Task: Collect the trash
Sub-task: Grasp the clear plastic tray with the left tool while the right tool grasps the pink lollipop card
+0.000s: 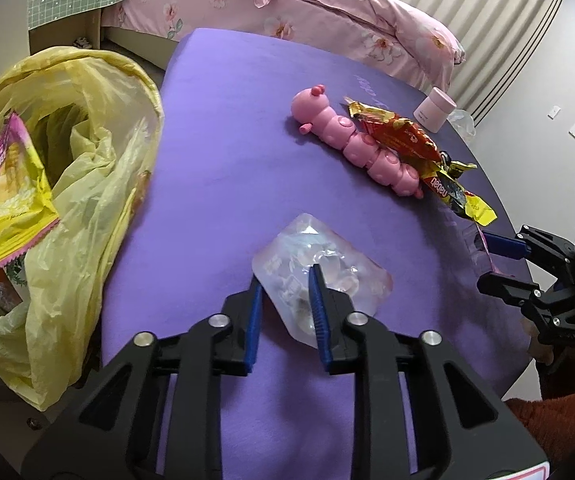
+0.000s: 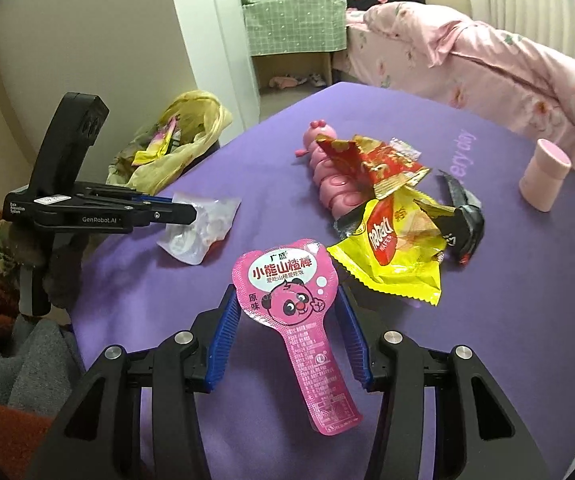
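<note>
Left claw [image 1: 285,282] pinching clear wrapper [image 1: 323,276], mid-table

Purple table mat [image 2: 167,292], pink toy caterpillar [image 1: 351,140], yellow bag [image 1: 99,184], pink floral bedding [image 1: 327,12], red/yellow wrappers [image 2: 391,248]

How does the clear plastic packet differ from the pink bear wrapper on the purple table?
The clear plastic packet is see-through, unprinted and crumpled; the pink bear wrapper is opaque, printed and flat. The packet is pinched at its edge, while the wrapper lies between open fingers. Both are empty trash on the purple table.
</note>
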Demonstrator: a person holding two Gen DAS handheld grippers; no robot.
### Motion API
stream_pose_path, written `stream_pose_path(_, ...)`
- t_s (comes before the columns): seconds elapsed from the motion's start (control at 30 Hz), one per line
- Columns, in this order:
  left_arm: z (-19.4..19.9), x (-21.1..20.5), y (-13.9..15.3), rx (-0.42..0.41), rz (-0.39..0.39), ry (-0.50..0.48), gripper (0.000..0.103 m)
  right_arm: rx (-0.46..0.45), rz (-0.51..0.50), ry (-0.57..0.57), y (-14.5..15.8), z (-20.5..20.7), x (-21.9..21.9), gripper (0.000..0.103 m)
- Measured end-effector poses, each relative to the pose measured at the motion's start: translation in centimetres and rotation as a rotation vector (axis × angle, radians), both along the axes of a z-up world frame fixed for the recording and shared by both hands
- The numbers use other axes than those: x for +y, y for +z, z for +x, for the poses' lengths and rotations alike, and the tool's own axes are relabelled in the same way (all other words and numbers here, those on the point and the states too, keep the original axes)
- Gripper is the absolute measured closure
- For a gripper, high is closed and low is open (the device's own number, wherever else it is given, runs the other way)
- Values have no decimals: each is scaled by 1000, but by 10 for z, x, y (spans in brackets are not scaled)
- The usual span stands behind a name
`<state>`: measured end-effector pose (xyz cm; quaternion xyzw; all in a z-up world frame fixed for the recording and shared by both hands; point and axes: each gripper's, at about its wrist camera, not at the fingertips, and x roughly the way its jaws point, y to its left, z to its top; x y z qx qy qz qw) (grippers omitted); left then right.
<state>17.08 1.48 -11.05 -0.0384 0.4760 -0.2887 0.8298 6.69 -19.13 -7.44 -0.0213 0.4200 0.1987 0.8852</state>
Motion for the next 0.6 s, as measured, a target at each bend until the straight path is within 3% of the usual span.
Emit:
stream_pose_path(0.27, -8, -7, 25, -99, 13, -20, 96, -60, 13, -25, 17, -8, 1, 57)
stream_pose_path(0.6, -16, 18, 80, -270, -17, 44, 98, -161, 24, -62, 49, -5, 4, 57)
